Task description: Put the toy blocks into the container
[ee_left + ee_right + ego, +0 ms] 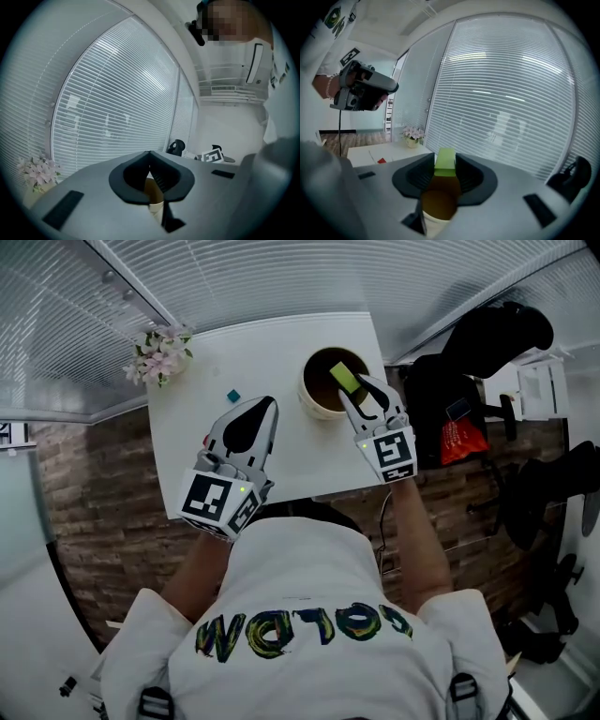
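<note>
A lime-green block is clamped between the jaws of my right gripper, which holds it over the mouth of the round container, cream outside and brown inside. In the right gripper view the green block sits between the dark pads of the right gripper, with the container right below. My left gripper hovers over the white table left of the container, its jaws shut with nothing in them. A small teal block lies on the table beside it. The left gripper looks toward the container.
A pot of pink flowers stands at the table's far left corner. A small red piece lies on the table. Black chairs and a bag crowd the right side. Window blinds run behind the table.
</note>
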A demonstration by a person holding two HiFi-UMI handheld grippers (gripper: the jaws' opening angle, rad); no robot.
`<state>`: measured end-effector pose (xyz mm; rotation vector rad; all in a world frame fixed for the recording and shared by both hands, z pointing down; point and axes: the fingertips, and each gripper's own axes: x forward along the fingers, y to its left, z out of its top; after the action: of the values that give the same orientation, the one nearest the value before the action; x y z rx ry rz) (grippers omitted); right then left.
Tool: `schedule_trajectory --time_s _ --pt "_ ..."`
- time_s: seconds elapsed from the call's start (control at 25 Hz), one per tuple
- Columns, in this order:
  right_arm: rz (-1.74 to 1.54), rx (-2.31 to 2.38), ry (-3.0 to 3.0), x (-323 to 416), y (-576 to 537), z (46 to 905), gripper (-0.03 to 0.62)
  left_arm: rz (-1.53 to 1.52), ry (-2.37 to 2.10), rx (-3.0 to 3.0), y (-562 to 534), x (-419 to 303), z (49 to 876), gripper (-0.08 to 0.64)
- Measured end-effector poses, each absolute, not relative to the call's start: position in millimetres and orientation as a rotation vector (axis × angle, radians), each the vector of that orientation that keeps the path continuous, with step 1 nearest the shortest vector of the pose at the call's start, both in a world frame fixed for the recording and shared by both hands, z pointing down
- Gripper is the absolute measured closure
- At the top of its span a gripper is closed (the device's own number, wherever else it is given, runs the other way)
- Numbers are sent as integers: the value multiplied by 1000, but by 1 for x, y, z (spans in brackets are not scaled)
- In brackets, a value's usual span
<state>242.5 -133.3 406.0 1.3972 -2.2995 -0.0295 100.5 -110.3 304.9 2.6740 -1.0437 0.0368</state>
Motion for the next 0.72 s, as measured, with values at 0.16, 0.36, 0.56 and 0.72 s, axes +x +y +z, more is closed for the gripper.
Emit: schedule_trajectory --time_s 0.16,0.36,0.56,0.72 --pt "18 1379 -2259 248 -143 431 445 45 -1048 2671 -109 97 308 548" --pt "73 1351 -2217 253 -156 459 445 47 -1063 2661 -108 92 309 548" --pt "111 1337 -2195 255 -163 473 445 50 -1074 2652 -108 87 311 548" --pt "108 1358 -2205 255 -165 470 443 53 -1081 2646 -110 84 312 548"
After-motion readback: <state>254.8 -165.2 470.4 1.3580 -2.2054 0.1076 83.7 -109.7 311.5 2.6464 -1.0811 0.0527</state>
